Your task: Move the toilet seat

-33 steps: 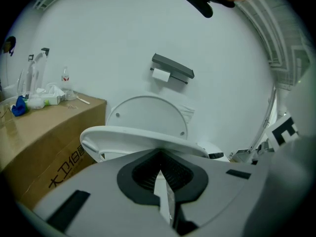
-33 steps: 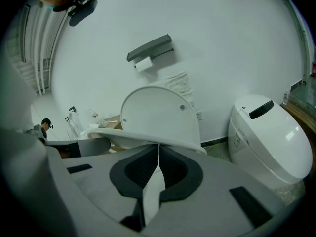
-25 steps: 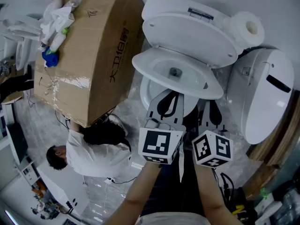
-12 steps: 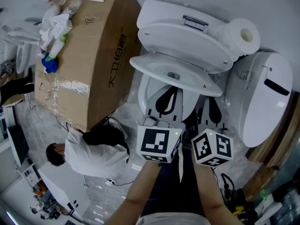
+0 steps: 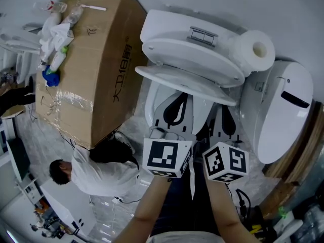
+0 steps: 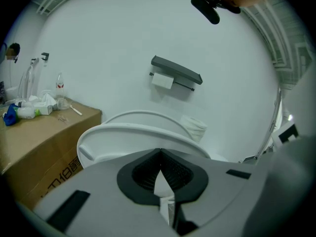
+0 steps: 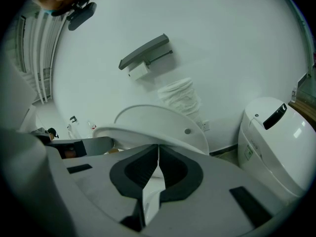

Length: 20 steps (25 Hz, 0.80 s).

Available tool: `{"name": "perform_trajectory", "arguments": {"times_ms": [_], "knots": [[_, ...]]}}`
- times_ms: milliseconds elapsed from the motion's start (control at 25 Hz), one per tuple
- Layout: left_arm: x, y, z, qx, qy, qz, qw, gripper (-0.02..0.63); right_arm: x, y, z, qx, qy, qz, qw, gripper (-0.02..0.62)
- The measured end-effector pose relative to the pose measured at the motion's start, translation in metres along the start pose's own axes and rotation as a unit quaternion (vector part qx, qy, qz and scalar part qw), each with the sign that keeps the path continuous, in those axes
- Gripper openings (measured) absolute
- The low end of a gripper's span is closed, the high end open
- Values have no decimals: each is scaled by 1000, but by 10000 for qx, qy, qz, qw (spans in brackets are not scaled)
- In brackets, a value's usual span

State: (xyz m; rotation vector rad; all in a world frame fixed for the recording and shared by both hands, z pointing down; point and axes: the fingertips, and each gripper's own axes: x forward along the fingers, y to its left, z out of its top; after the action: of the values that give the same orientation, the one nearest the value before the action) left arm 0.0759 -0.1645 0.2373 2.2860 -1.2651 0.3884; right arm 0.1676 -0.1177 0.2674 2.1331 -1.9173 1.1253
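The left hand-held gripper [image 6: 160, 154] and right hand-held gripper [image 7: 158, 149] (jaws pressed together, nothing held) point beneath the glossy, half-raised toilet seat [image 5: 187, 85]. A taped cardboard box [image 5: 91, 70] crowds 9 o'clock.

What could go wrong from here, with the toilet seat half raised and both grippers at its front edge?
The seat stands half raised, yet the left gripper and right gripper are both shut with nothing between their jaws. It is at most propped, so it could slip and slam onto the bowl. If flung back hard against the lid, the jolt might topple the paper roll on the tank.
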Motion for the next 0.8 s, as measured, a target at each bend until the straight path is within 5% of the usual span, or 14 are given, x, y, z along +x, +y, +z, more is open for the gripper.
{"name": "perform_trajectory", "arguments": {"times_ms": [800], "knots": [[44,-2,29,-30,-194,19,9998,14,34,-11,32,-1,-160,39,9999,23]]}}
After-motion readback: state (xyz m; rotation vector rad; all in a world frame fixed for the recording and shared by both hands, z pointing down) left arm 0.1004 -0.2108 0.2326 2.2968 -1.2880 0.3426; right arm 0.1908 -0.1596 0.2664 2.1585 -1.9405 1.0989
